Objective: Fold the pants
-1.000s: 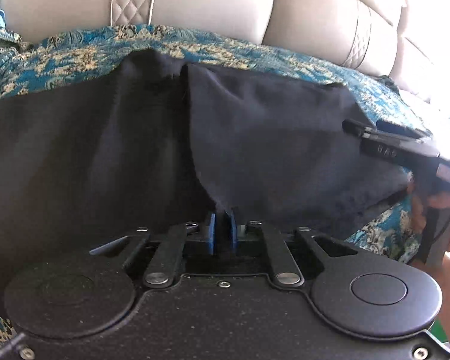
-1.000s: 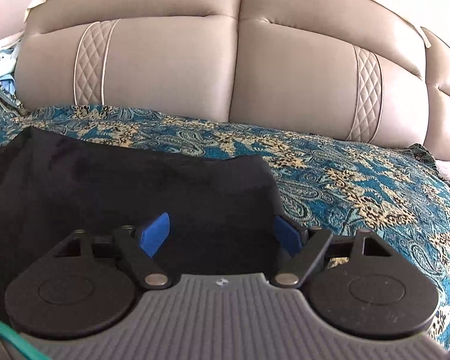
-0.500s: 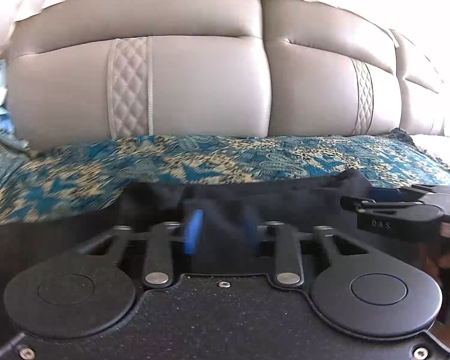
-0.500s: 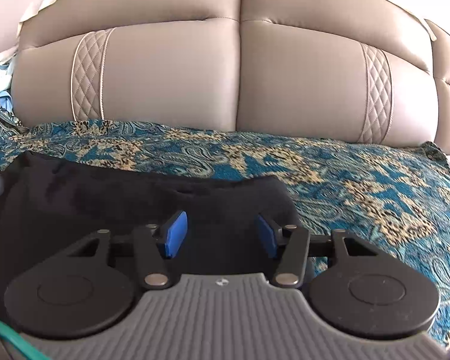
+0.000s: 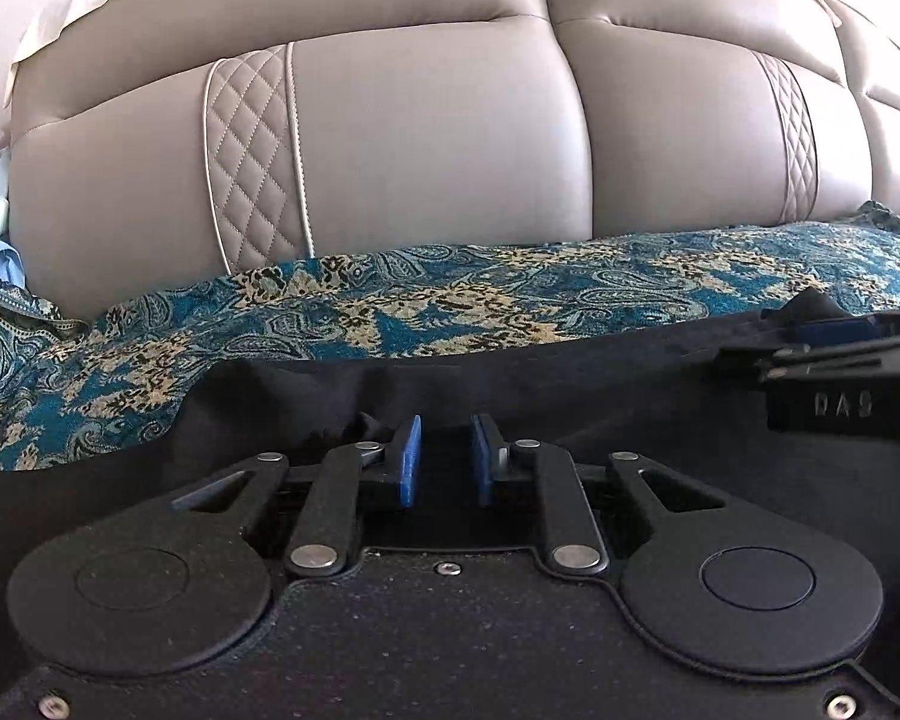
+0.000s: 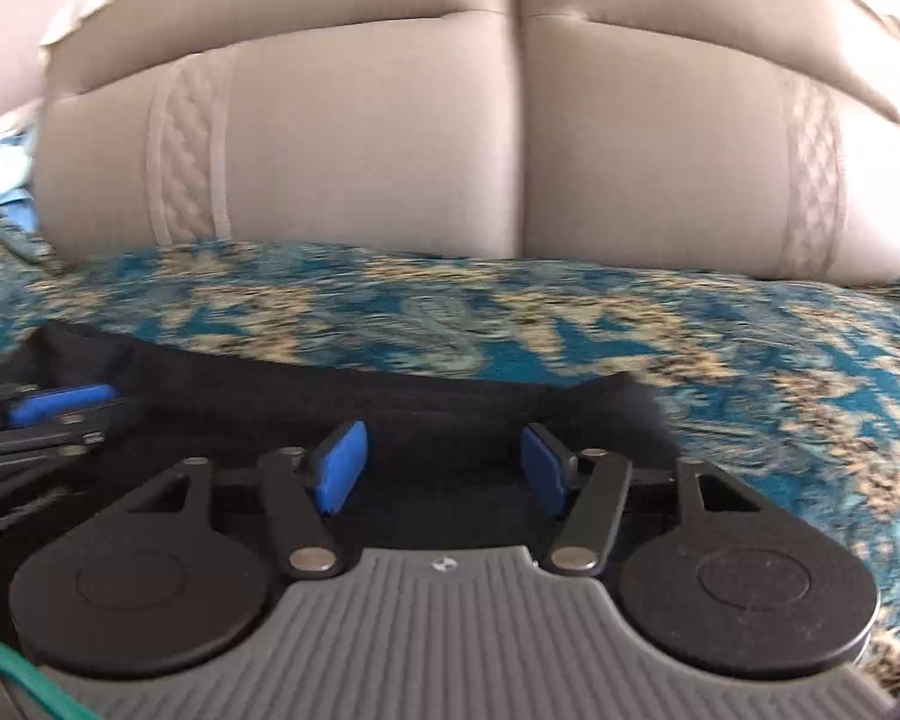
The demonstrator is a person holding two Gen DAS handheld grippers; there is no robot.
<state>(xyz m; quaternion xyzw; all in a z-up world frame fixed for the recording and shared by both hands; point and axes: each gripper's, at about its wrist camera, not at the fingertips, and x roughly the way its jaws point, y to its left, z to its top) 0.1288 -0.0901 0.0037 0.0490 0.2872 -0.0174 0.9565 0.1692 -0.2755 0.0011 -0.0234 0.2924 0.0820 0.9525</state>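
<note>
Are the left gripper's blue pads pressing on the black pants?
Cannot tell. In the left wrist view the left gripper stands narrowly parted over the black pants, but dark cloth hides any contact.

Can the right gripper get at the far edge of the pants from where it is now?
Probably yes. The right gripper, jaws opening, sits over the black pants, whose far edge lies just beyond its fingertips on the patterned cover with nothing between.

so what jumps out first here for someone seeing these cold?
The black pants spread across the foreground on a teal paisley cover, with a beige sofa back filling the top. The left gripper has blue pads close together over the cloth; the right gripper is opening, jaws wide.
</note>
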